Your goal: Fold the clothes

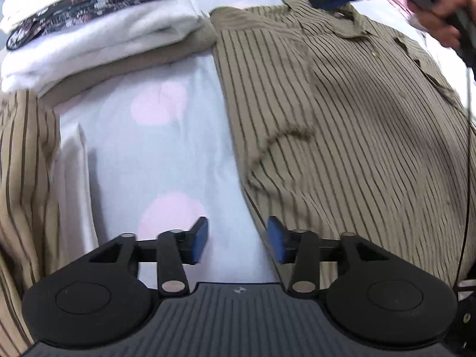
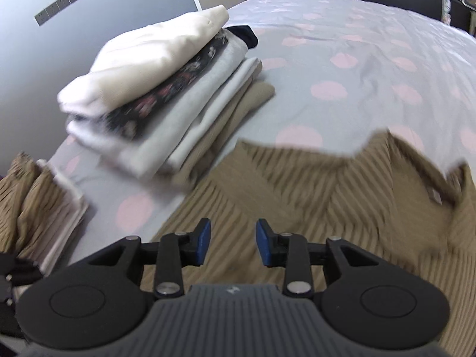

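Observation:
A brown striped shirt (image 1: 342,125) lies spread on the bed with one sleeve folded across its front and the collar at the far end. My left gripper (image 1: 237,242) hangs open over the shirt's left edge, nothing between its blue pads. In the right wrist view the same shirt (image 2: 312,196) lies below my right gripper (image 2: 233,242), which is open and empty above the cloth. A hand (image 1: 446,20) with the other gripper shows blurred near the collar in the left wrist view.
A stack of folded clothes (image 2: 166,101), white, floral and beige, sits on the bedsheet (image 2: 357,68) left of the shirt. Another striped garment (image 2: 32,202) lies bunched at the bed's left edge. The pile (image 1: 98,20) also shows in the left wrist view.

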Demonstrator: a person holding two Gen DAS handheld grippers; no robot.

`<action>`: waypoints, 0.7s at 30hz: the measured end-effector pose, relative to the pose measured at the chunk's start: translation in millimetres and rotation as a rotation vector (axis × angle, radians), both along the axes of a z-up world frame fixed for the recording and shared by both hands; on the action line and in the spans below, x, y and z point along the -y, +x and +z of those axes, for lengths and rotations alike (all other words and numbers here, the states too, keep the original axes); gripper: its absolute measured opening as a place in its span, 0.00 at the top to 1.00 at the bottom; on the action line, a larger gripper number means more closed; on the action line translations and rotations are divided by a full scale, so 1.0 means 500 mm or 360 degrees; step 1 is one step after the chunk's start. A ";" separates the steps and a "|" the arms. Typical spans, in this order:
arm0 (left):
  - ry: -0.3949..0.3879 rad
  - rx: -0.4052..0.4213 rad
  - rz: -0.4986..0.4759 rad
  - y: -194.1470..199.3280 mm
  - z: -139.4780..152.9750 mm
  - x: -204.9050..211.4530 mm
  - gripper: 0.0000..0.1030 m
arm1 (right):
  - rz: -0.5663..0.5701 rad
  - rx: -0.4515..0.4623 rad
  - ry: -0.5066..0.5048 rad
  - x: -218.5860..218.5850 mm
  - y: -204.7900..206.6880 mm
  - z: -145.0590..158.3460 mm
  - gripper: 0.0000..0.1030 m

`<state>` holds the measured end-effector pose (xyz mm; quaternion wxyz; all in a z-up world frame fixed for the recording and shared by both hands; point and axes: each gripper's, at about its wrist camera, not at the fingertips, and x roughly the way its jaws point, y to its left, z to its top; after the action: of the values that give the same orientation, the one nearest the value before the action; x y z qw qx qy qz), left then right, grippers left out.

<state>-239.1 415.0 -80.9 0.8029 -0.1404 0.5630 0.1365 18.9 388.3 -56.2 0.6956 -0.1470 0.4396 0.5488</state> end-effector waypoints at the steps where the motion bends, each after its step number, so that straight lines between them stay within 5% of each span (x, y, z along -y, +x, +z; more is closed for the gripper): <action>1: -0.0003 -0.0018 -0.0020 -0.008 -0.002 0.013 0.56 | -0.0012 -0.0019 0.0007 0.031 -0.016 -0.001 0.64; 11: -0.0039 -0.0152 0.0006 -0.107 -0.033 0.123 0.54 | -0.0039 -0.0033 -0.0030 0.297 -0.219 -0.055 0.64; 21: -0.0144 -0.0212 0.0113 -0.200 -0.049 0.204 0.51 | -0.0129 -0.0037 -0.0115 0.446 -0.416 -0.131 0.64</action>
<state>-339.2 312.9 -105.2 0.7513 -0.1870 0.6153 0.1483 -189.0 165.2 -121.6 0.7064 -0.1478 0.4727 0.5057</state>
